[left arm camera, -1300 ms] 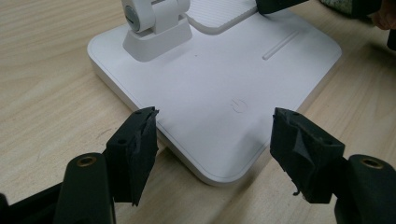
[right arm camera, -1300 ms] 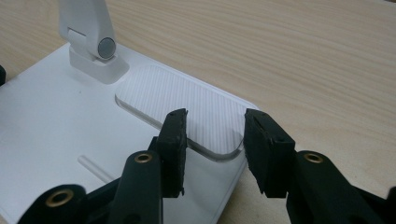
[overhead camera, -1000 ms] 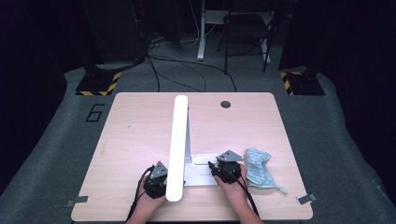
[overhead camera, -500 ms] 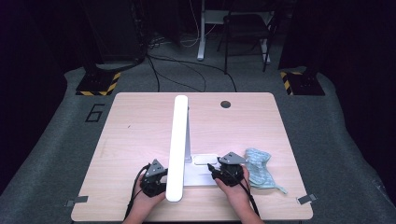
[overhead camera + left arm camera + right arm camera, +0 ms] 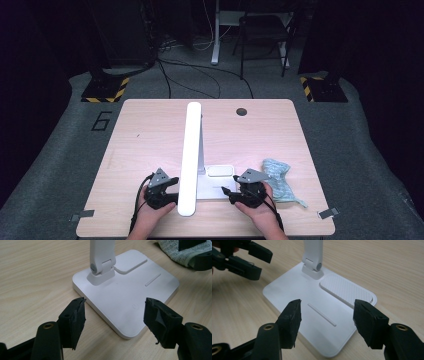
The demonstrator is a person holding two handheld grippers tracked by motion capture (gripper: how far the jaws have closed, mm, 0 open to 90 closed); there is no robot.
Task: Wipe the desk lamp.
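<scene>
Right hand-held gripper (image 5: 325, 315) just opened, empty, over white flat-based lamp (image 5: 312, 315).

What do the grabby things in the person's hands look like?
Both tongs, left and right, are black, each topped with a grey three-cornered plate. Their two jaws end in chunky black pads with rough, torn-looking edges, and round brass-coloured rivets show near the base. A black cable trails from each. No sleeves show.

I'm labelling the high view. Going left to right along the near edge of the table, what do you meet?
Left gripper → lamp's long white head → lamp base → right gripper → crumpled blue-grey cloth.
</scene>
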